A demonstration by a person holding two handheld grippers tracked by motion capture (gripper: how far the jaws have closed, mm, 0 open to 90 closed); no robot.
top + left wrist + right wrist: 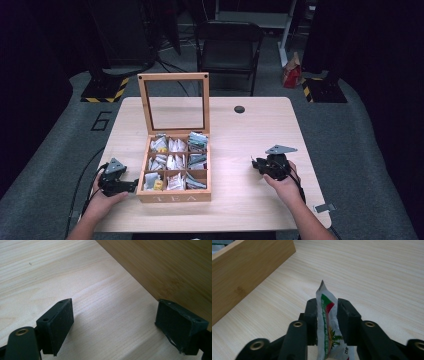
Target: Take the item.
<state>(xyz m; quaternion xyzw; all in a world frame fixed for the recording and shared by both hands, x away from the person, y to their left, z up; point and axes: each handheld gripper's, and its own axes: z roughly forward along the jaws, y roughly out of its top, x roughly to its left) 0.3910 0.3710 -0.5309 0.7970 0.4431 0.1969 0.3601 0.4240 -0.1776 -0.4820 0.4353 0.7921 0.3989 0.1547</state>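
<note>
Standing open-lidded, tea box (174,197) holds sachets; left tongs (131,186) gape empty, right tongs (327,312) loosely flank a sachet (327,322).

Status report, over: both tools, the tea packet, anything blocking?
Left tool open, empty, beside tea box. Right tool jaws around tea packet, grip loosening. Tabletop around it unobstructed.
</note>
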